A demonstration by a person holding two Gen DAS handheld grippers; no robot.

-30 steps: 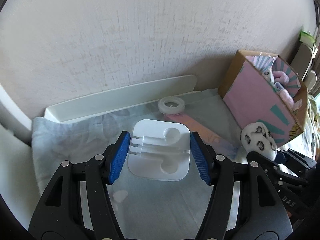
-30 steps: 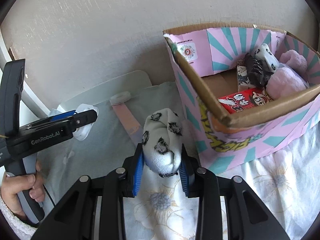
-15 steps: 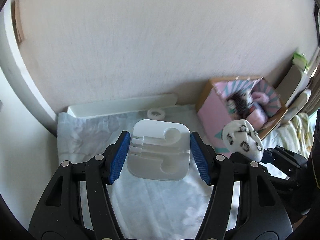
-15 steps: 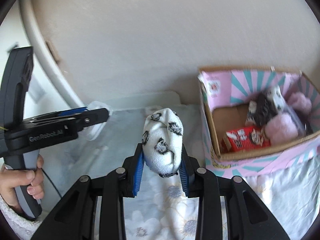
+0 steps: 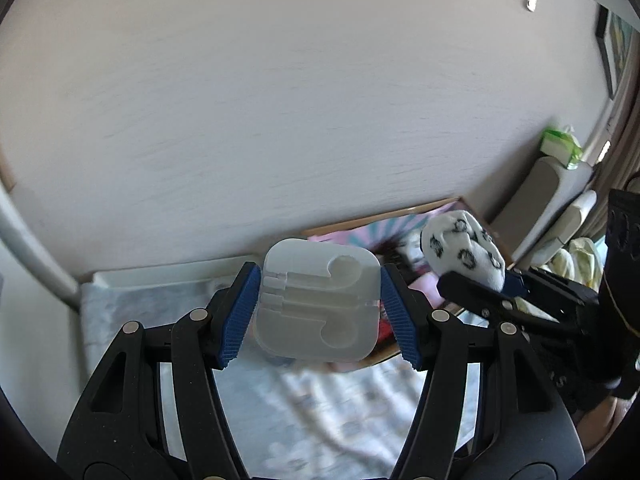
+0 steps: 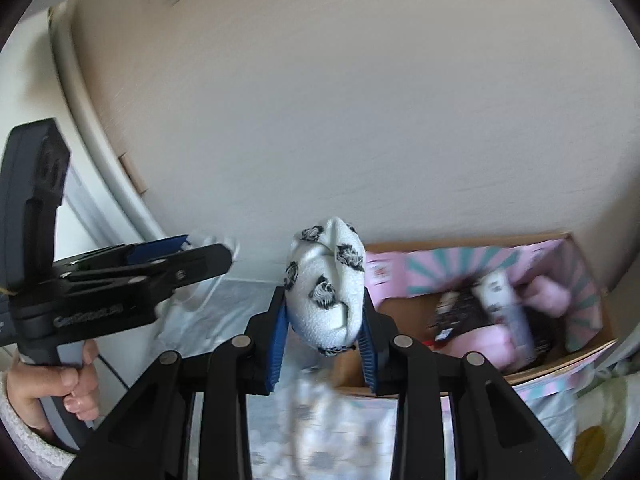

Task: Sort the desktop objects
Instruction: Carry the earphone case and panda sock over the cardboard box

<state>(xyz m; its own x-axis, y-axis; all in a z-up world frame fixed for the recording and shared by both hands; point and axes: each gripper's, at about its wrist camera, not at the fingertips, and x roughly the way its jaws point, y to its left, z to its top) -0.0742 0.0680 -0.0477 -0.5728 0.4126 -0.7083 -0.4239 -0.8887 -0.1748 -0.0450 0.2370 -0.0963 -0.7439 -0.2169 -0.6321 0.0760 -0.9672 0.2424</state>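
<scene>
The left gripper (image 5: 320, 312) is up in the air, its blue pads squeezed tight on both sides of a white plastic holder (image 5: 318, 302). The right gripper (image 6: 325, 334) is up too, pinching a rolled white sock with black spots (image 6: 327, 288) that sticks up between its pads. A hand (image 6: 60, 384) at the near left holds the left tool's grip. Down at the far right sits the pink box (image 6: 576, 280) with soft things inside. A flowery cloth (image 5: 320, 412) lies below.

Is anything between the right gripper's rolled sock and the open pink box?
No. In the right wrist view the sock, clamped in the right gripper, hangs near the pink box; nothing lies between.
</scene>
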